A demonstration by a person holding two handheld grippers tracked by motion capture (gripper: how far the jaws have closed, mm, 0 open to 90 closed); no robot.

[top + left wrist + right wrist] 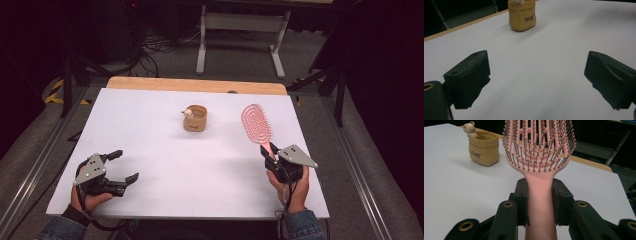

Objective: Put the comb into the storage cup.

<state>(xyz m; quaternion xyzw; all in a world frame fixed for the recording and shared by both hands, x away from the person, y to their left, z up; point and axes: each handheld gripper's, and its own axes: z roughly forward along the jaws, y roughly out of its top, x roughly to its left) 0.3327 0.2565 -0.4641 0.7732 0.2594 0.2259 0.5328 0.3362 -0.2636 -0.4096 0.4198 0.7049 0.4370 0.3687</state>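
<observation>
The pink hairbrush had an oval, vented head with rows of ball-tipped bristles. Its handle was clamped in the right hand-held gripper, head raised above the white worktop.

Two hands, two grippers, at the near edge of the tabletop

The left gripper sits low by the near left corner, held in the left hand with its grey plate uppermost; its jaws stand wide apart and point toward the middle of the tabletop. The right gripper is by the near right corner, gripped from below by the right hand; its jaws point toward the far edge, drawn in close and pressing from both sides. Denim sleeves show at both wrists.
</observation>
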